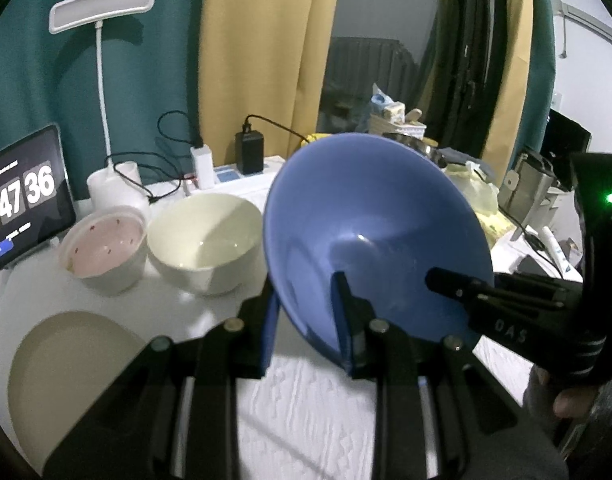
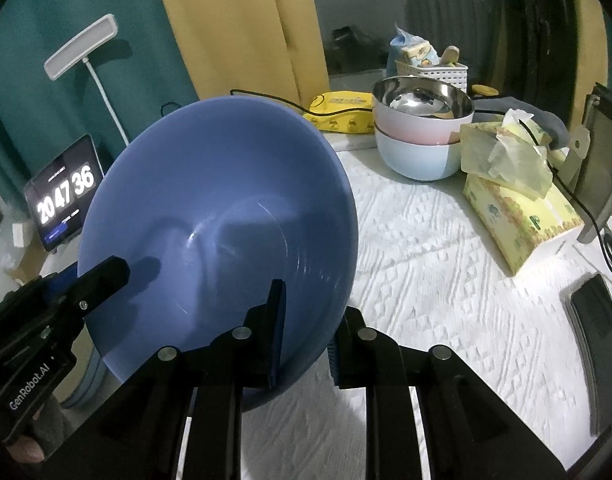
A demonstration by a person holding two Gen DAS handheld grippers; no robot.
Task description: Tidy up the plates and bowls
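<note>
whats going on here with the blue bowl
A person holds a big blue bowl off the table, tilted, with two tools. The left hand-held gripper pinches its rim on one side, and the right hand-held gripper pinches the rim on the other side. On the white table beyond sit a cream bowl, a pink bowl and a beige plate. Further right, a steel bowl is stacked in a pink and pale blue one.

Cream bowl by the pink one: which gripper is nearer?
Left. The left gripper, clamped on the blue bowl's rim, sits beside the cream bowl; the right gripper grips the rim's far side.
</note>
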